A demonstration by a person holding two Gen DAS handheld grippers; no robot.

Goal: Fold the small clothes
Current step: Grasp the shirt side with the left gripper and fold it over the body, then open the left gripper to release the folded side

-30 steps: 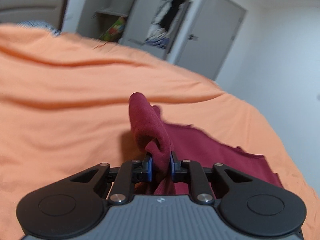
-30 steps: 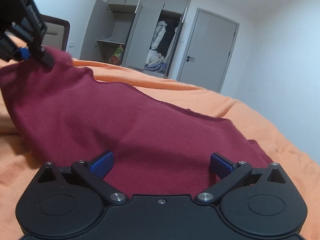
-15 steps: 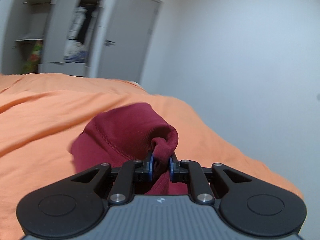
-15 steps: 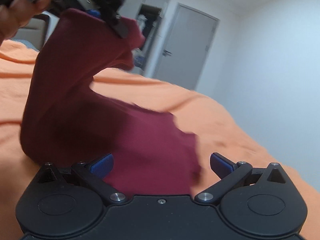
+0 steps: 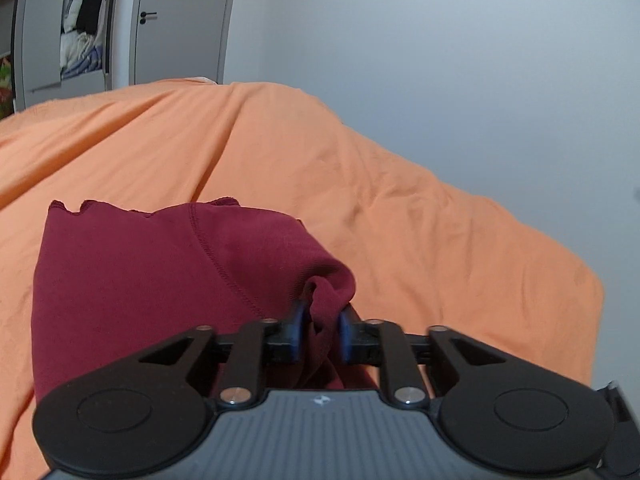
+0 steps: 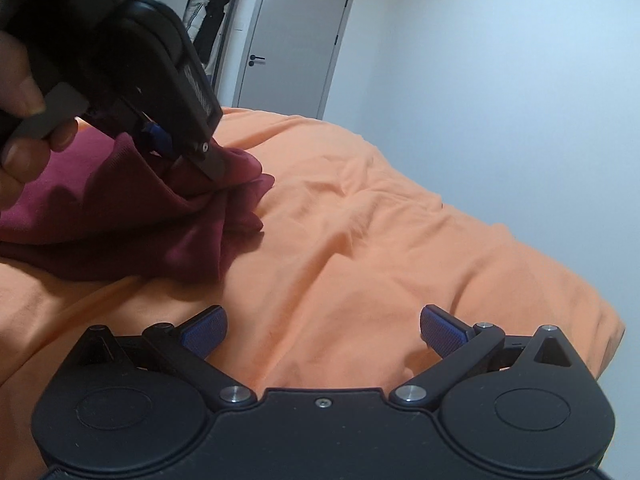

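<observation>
While left gripper (image 5: 321, 330) pinches maroon garment (image 5: 160, 280), right gripper (image 6: 322, 330) wide, empty

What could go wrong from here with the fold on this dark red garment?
The left hand-held gripper pinches only a small bunched wad of the dark red garment, so it may slip out or stay crumpled when released. The folded-over layer looks uneven, with a ragged far edge, so the fold may end up crooked. The right hand-held gripper is open over the bare orange bedcover, holding nothing down, so the lower layer could drag.
</observation>
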